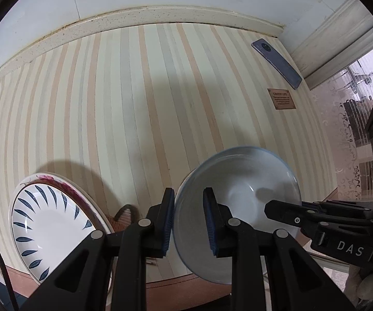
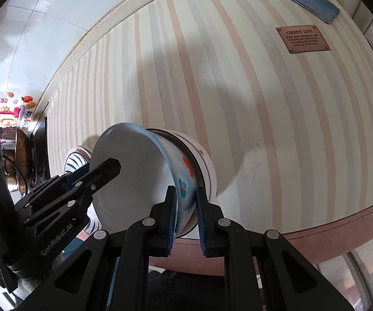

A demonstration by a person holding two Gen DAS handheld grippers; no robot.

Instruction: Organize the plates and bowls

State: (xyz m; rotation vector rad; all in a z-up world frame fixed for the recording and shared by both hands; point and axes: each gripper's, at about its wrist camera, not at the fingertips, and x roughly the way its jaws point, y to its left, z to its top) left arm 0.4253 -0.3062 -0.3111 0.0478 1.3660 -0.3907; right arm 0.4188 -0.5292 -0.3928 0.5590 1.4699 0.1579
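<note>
Bowl, white ceramic with blue rim and red-blue flowers (image 2: pixel 145 173), tilted over striped tablecloth (image 1: pixel 134 103), nested in another white bowl (image 2: pixel 204 160). Left gripper (image 1: pixel 189 220) and right gripper (image 2: pixel 186 217) both clamp its rim. Leaf-patterned plate (image 1: pixel 49 228) sits left.

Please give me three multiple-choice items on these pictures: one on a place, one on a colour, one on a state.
1. Where is the phone?
A. in the bowl
B. on the cloth's far right
C. on the plates

2. What colour are the top plate's leaf marks?
A. red
B. green
C. dark blue

3. What stands between the right gripper's fingers?
A. the bowl's wall
B. nothing
C. the phone

Key: 1 B, it lies flat on the striped cloth near the wall; 2 C, dark blue strokes ring the rim; 3 A, the pads flank the flowered wall.
</note>
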